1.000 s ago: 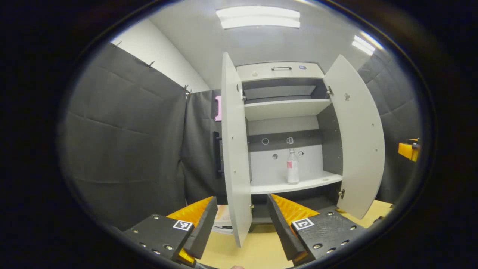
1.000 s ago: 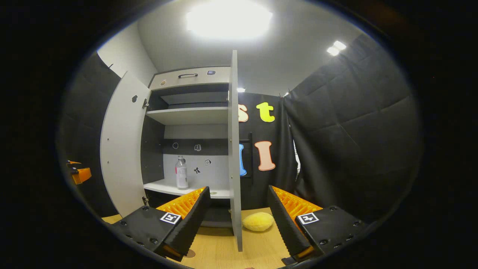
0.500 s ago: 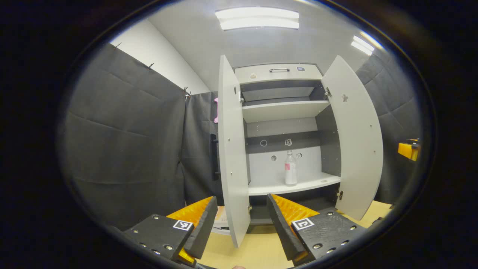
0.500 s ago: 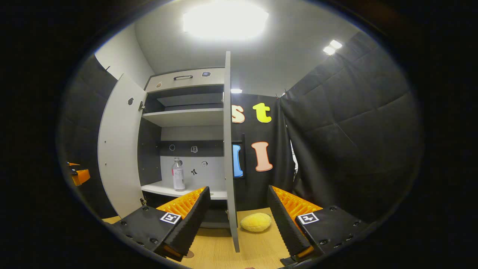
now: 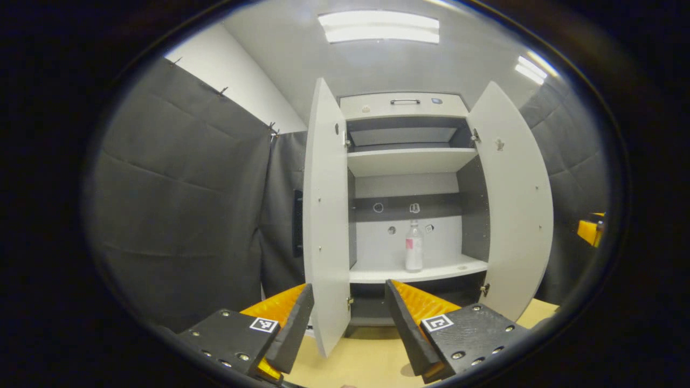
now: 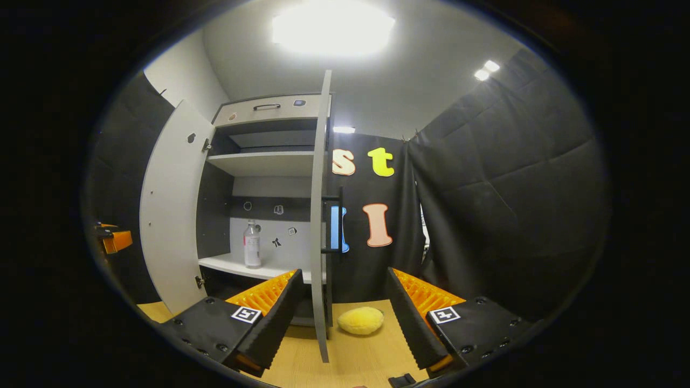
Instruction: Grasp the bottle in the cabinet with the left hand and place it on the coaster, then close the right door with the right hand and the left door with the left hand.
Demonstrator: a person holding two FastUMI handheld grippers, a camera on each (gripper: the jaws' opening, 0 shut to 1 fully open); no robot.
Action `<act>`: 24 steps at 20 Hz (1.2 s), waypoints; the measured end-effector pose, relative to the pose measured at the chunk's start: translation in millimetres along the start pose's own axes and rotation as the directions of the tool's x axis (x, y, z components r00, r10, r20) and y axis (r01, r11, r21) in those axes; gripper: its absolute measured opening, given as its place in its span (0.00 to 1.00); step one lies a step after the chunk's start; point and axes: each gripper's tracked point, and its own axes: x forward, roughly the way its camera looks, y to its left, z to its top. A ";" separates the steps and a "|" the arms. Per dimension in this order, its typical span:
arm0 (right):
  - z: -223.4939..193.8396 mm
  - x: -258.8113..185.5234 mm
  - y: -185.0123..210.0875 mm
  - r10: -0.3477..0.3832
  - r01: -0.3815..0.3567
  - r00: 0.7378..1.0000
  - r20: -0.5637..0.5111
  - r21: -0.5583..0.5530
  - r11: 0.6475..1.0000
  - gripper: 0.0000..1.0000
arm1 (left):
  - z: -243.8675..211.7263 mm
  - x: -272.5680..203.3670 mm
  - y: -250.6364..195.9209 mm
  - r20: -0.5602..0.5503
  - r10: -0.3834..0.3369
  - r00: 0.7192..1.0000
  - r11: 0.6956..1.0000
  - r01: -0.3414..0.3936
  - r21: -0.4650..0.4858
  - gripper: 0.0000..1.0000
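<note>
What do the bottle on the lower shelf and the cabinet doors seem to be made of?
The bottle looks like clear plastic: the pale back panel shows through it, and it carries a pink label band. The left door and right door look like matte light-grey laminated board, probably wood composite: flat, even colour, thin square edges, small screw dots and no gloss.

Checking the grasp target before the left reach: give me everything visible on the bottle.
The bottle is a small clear plastic one with a pale cap and a label band that shows pink-red in the left gripper view. It stands upright on the cabinet's lower white shelf, near the back panel, between the two open doors. Nothing but the shelf touches it; both sets of tongs are well short of it. In the right gripper view it sits left of the edge-on door.
</note>
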 end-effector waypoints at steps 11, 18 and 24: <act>-18.8 10.0 -23.3 0.019 -0.019 1.000 -0.017 0.006 1.000 0.97 | 19.4 80.0 -77.2 0.042 -0.146 0.988 0.989 0.147 -0.016 0.81; -22.1 36.4 -31.1 -0.066 0.065 0.998 -0.018 -0.025 0.998 0.97 | 10.4 160.6 -115.8 0.056 -0.255 0.965 0.966 0.257 -0.019 0.81; -22.6 60.0 -43.8 -0.173 0.173 0.985 -0.005 -0.014 0.985 0.98 | -4.5 227.1 -144.1 0.047 -0.327 0.944 0.943 0.329 -0.043 0.81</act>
